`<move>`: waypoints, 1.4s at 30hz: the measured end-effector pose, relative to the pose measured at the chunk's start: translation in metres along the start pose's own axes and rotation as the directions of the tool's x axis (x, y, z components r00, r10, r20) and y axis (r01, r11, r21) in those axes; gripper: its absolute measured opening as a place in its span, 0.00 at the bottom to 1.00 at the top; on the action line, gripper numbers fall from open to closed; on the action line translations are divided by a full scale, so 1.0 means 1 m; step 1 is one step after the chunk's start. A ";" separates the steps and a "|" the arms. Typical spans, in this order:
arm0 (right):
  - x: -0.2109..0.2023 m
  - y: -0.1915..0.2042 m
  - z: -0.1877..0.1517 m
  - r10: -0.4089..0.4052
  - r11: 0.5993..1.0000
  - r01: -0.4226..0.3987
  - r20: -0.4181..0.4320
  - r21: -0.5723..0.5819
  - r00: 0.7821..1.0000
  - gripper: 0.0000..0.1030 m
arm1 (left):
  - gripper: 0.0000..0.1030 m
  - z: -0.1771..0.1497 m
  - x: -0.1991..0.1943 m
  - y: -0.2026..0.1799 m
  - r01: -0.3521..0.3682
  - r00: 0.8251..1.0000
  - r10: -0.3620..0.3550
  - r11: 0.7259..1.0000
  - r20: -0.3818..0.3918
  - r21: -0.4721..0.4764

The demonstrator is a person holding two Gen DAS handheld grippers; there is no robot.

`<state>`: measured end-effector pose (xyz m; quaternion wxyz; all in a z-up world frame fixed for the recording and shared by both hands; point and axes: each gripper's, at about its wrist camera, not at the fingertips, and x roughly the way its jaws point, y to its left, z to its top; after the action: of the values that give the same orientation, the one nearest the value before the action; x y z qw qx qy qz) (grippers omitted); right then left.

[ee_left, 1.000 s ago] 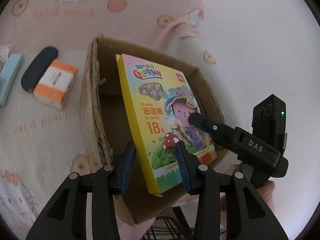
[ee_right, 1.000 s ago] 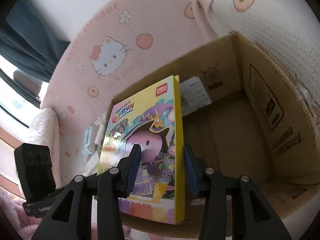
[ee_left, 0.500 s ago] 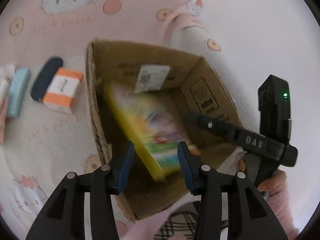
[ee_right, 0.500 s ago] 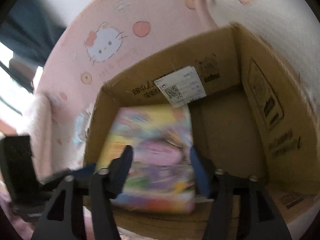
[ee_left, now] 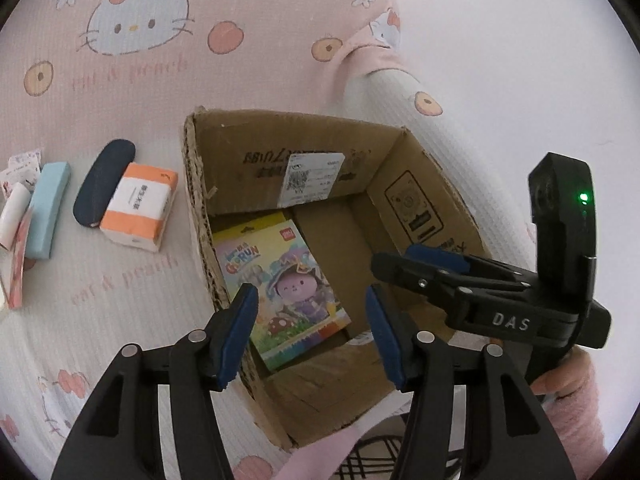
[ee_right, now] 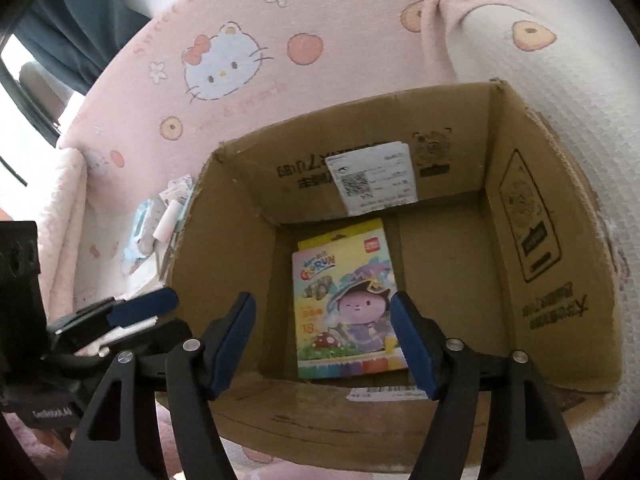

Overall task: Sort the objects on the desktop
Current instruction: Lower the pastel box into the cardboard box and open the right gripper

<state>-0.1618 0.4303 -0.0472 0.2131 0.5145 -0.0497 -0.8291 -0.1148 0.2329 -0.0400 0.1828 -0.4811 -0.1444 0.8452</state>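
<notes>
A colourful oil pastel box (ee_left: 280,288) (ee_right: 346,304) lies flat on the floor of an open cardboard box (ee_left: 320,160) (ee_right: 532,240), near its left wall. My left gripper (ee_left: 310,334) hovers open above the carton's near left corner, with nothing between its blue pads. My right gripper (ee_right: 324,344) hangs open over the carton's near wall, also holding nothing. In the left wrist view the right gripper (ee_left: 424,260) shows at the right, held by a hand in a pink sleeve. The left gripper (ee_right: 132,316) shows at the left of the right wrist view.
On the pink cat-print cloth (ee_left: 120,288) left of the carton lie an orange-and-white tissue pack (ee_left: 138,210), a dark blue case (ee_left: 103,182), a light blue box (ee_left: 47,208) and small packets (ee_left: 16,208). A dark curtain (ee_right: 80,20) hangs at the far left.
The pastel box was held upright between both grippers a second ago; both opened and it fell flat onto the carton floor. Both grippers have risen and pulled back.
</notes>
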 end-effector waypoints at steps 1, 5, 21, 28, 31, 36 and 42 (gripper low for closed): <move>-0.001 0.000 0.000 -0.014 1.000 0.014 -0.002 -0.002 1.000 0.66 | 0.58 0.001 0.001 0.001 0.002 1.000 -0.002 1.000 -0.001 -0.002; -0.009 0.003 0.000 -0.069 0.998 0.069 -0.009 -0.010 0.998 0.66 | 0.58 0.003 -0.001 0.005 0.017 1.000 -0.017 1.000 0.017 -0.011; -0.005 0.002 0.023 -0.175 0.982 0.184 -0.169 0.042 0.970 0.07 | 0.33 0.053 0.002 0.006 0.108 0.994 -0.108 0.993 0.012 0.041; 0.055 -0.025 0.040 -0.157 0.977 0.197 -0.359 0.079 0.920 0.07 | 0.08 0.084 0.068 -0.008 0.066 0.977 -0.052 0.996 -0.208 0.060; 0.080 -0.031 0.040 -0.155 0.976 0.207 -0.437 0.073 0.886 0.07 | 0.08 0.093 0.089 -0.009 0.109 0.964 -0.093 0.993 -0.251 0.053; 0.113 -0.042 0.041 -0.202 0.969 0.247 -0.546 0.009 0.813 0.07 | 0.08 0.098 0.114 0.003 0.133 0.924 -0.130 0.991 -0.359 -0.017; 0.150 -0.053 0.041 -0.278 0.952 0.291 -0.646 -0.089 0.711 0.07 | 0.08 0.101 0.123 0.014 0.095 0.900 -0.099 0.995 -0.425 -0.030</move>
<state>-0.2706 0.4122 -0.1694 0.0818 0.7740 0.0993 -0.6200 -0.2627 0.2686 -0.0887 0.2499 -0.6470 -0.1282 0.7089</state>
